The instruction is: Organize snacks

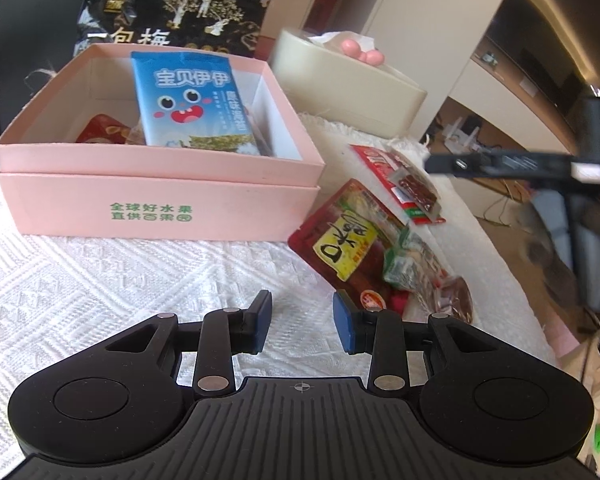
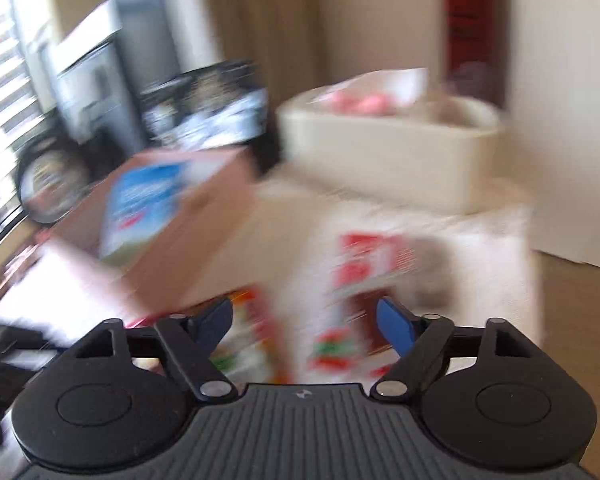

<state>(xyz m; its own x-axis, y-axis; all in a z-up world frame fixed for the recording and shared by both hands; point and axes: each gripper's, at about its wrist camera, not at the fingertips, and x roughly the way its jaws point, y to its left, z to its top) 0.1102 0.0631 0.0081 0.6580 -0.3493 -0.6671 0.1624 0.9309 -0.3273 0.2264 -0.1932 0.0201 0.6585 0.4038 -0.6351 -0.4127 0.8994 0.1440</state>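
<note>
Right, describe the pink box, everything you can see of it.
The pink box looks like cardboard: an open tray nested in its slightly wider lid, green print on the front. It sits flat on the white textured cloth. Inside, a blue cartoon-face packet leans upright, with a red packet low beside it. A black bag stands behind.

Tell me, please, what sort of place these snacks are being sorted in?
Probably a home living room: a white textured cloth covers the table, a cream tissue box stands behind the pink box, and cabinets with what looks like a wall screen line the right side.
</note>
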